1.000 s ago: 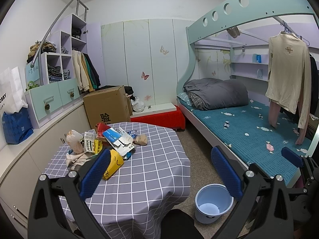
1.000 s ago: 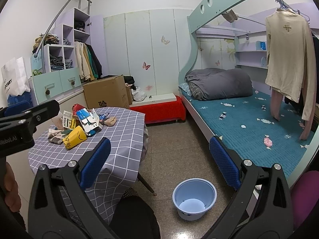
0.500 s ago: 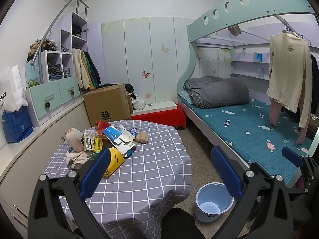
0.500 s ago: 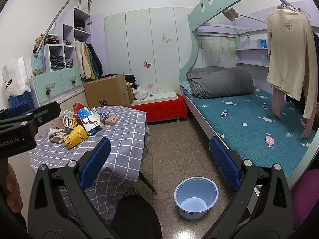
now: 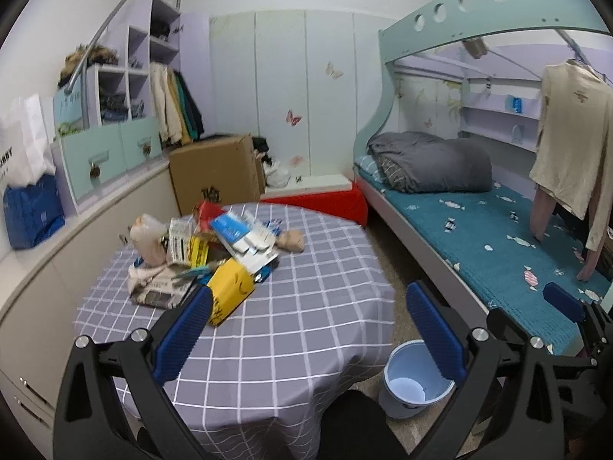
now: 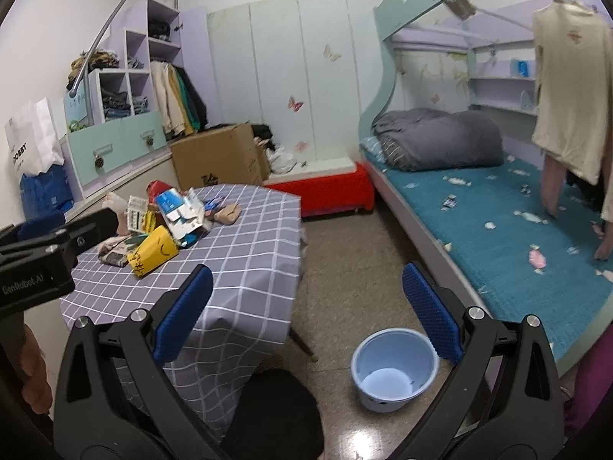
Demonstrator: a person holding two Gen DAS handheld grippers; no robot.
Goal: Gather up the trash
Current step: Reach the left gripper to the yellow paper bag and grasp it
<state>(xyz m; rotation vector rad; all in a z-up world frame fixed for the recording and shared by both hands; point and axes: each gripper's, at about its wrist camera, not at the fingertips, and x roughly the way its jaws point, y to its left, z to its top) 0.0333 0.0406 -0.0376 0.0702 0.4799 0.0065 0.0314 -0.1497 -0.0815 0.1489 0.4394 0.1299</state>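
Observation:
A pile of trash [image 5: 207, 257] lies on the far left part of a grey checked table [image 5: 299, 306]: a yellow carton [image 5: 229, 294], a blue and white carton [image 5: 245, 237], crumpled paper and wrappers. The pile also shows in the right wrist view [image 6: 164, 226]. A light blue bucket [image 5: 413, 379] stands on the floor right of the table; it also shows in the right wrist view [image 6: 394, 368]. My left gripper [image 5: 306, 329] is open and empty above the table's near edge. My right gripper [image 6: 306, 306] is open and empty above the floor beside the table.
A bunk bed [image 5: 498, 237] with a teal mattress runs along the right. A cardboard box [image 5: 214, 176] and a red platform [image 5: 322, 199] stand behind the table. Cabinets and shelves [image 5: 115, 122] line the left wall. A cream garment [image 5: 571, 153] hangs at the right.
Both grippers have moved slightly forward toward the table, so the trash pile and bucket appear a little closer. Both stay open and empty.

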